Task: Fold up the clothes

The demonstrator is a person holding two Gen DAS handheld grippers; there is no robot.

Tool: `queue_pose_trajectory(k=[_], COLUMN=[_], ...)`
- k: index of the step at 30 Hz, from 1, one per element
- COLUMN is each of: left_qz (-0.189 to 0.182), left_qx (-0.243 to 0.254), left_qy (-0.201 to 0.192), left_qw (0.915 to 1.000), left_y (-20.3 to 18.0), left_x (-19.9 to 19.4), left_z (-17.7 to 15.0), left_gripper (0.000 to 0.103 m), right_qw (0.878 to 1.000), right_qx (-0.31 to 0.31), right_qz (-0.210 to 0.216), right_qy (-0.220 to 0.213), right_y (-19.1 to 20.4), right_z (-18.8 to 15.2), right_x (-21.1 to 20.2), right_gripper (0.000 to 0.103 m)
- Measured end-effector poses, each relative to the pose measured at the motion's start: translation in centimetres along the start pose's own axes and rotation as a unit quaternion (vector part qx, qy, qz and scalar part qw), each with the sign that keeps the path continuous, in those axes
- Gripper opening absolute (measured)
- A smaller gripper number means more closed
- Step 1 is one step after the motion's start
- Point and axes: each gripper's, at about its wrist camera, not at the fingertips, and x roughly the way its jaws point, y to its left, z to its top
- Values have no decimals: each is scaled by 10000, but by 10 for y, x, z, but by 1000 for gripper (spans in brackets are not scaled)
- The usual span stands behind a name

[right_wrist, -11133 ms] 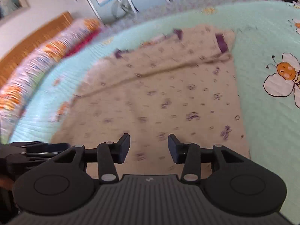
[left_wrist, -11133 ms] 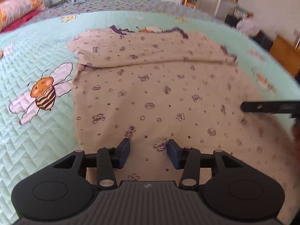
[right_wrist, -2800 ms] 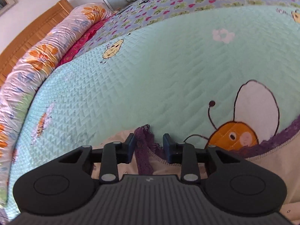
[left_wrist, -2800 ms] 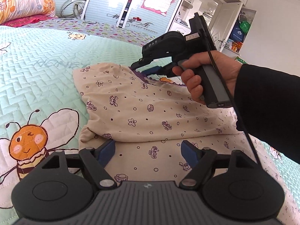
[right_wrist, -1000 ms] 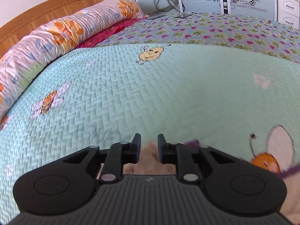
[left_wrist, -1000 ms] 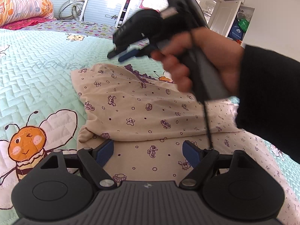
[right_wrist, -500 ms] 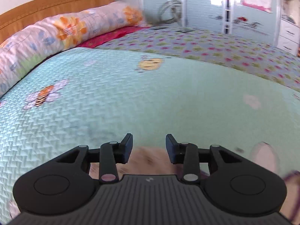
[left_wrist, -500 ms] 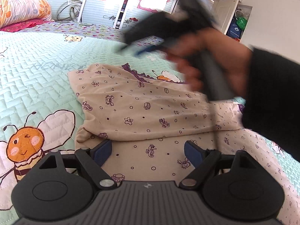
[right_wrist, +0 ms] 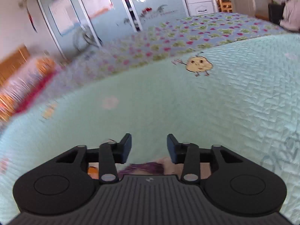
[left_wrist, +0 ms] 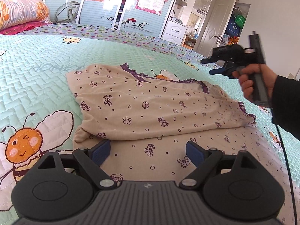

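Soft folded garment [left_wrist: 150,108], purple lace-trimmed

A home bedroom: quilted bee-print bedspread [left_wrist: 37,60], rolled bedding [left_wrist: 20,15], wardrobe doors [left_wrist: 131,5], wooden headboard [right_wrist: 13,63]

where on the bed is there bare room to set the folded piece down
Bare quilt lies left of the beige garment, between it and the floral pillow, and beyond its purple trim up to the hearts border. The near right is crowded: the right gripper and a sleeve hang there.
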Motion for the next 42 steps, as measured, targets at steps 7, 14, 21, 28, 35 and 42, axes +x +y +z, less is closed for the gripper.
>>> queue_pose_trajectory(k=[7,14,21,28,35,42], left_qz=[7,-20,-7,-45,-51,-44], left_qx=[8,9,35,33,35,77], left_qy=[-3,-3,-7,2,-12,4], left_qw=[10000,10000,10000,10000,10000,10000], left_y=[-1,-1,-2,-1,-2,-3], left_x=[0,0,0,1,1,2], left_z=[0,0,-1,0,-1,-1], left_gripper=[91,92,92,95,95,96], right_qw=[9943,9940,9828,9849,9822,9915], right_qx=[-226,-509,-1070,-940,-572,-320], right_qz=[-643,-961,-1396,-1451,-1759,-1221], right_qy=[816,-131,568,89,315,324], right_y=[-28,-25,-15,-6,-36,-33], right_z=[-18,-2,-20,-5,-18,-34], right_x=[24,3,35,10,24,-21], right_gripper=[48,44,29,32,34,39])
